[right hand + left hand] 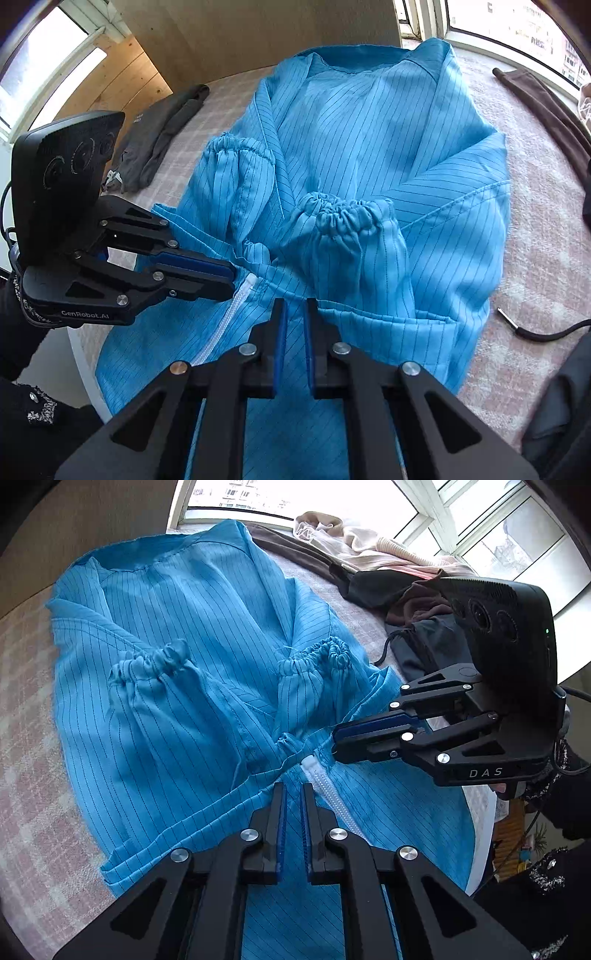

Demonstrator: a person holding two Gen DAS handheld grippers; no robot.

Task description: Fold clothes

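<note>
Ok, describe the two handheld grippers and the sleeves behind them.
Both grippers are black with silver pivot bolts and blue finger pads. The right gripper is marked "DAS", the left gripper "GenRobot.AI"; each carries a black camera housing with a cable. The sleeves are black with sparkly trim.

A lived-in home room, it seems: ahead of the fingers a pink checked cover (29, 738) spreads under loose clothes (369, 550), corner windows (491, 528) beyond them look onto apartment blocks, and a wood-panelled wall (122, 81) rises to the left past a folded grey garment (159, 140).
</note>
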